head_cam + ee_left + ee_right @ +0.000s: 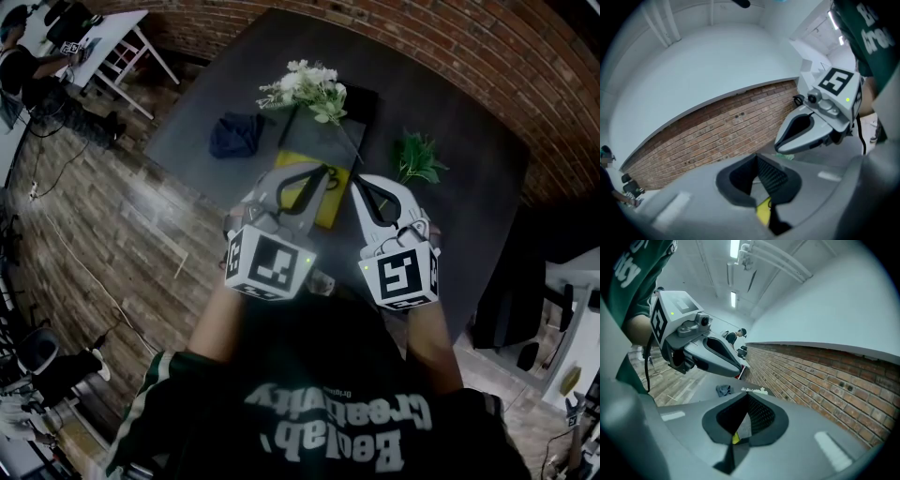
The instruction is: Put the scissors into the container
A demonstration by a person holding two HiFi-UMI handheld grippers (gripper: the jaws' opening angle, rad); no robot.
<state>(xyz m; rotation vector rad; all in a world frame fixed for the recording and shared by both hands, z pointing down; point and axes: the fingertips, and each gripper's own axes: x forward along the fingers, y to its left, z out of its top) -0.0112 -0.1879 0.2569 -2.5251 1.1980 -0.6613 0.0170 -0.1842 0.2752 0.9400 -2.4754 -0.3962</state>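
The left gripper (322, 175) and right gripper (359, 185) both have their jaws together on nothing, and the scissors (330, 172), seemingly the small dark loops on the yellow mat (330, 210), lie just beyond the left gripper's tips, their long axis unclear.

The right claw (746, 397) is holding its jaws together, tips meeting, with nothing gripped. Through the loop between its black pads a yellow sliver (735, 438) is showing, too small to identify. Up and to the left of it, the left claw (736, 370) is hovering, its jaws also together, with a green sleeve (633, 282) rising behind it. Just beyond the right claw's tips, a blue cloth (723, 390) and white flowers (753, 390) are lying on the dark surface (705, 391). A brick wall (825, 380) is running along the claw's right, and a wooden floor (667, 384) is spreading to its left.
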